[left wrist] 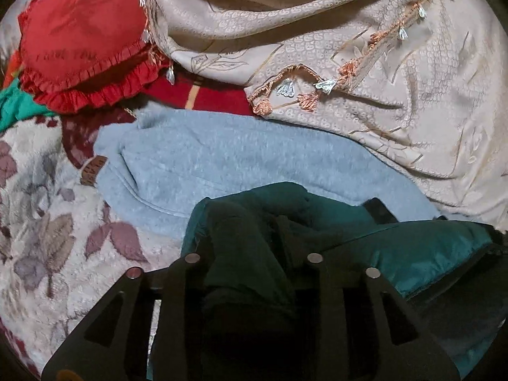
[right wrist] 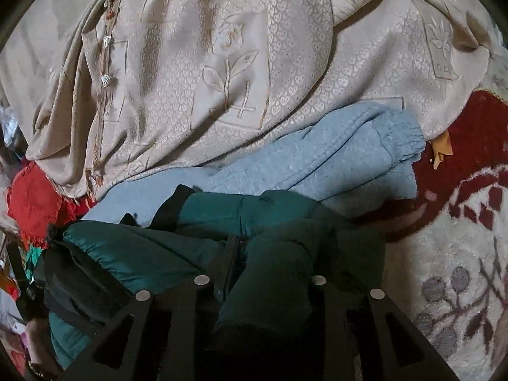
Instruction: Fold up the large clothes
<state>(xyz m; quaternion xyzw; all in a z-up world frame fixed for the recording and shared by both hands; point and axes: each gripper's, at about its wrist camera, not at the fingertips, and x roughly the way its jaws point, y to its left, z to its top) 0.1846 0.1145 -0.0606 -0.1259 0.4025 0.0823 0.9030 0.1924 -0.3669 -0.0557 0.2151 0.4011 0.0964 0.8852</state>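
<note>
Teal padded jacket (left wrist: 412, 247) lies bunched on the pale blue fleece garment (left wrist: 222, 158), which rests on the floral blanket (left wrist: 41, 190) below the beige embroidered cloth (left wrist: 412, 111). I judge it is stacked there as a finished fold. Its fabric fills the gap of both my left gripper (left wrist: 254, 263) and right gripper (right wrist: 260, 282); whether either pinches or merely straddles it, I cannot tell.

My left gripper (left wrist: 254, 254) tilts steeply down over the teal jacket (left wrist: 412, 254), its jaws parted a little with a dark fold of that jacket bunched between them; whether the pads still press on it I cannot tell. My right gripper (right wrist: 260, 273) tilts down likewise, jaws slightly apart around another fold of the jacket.
</note>
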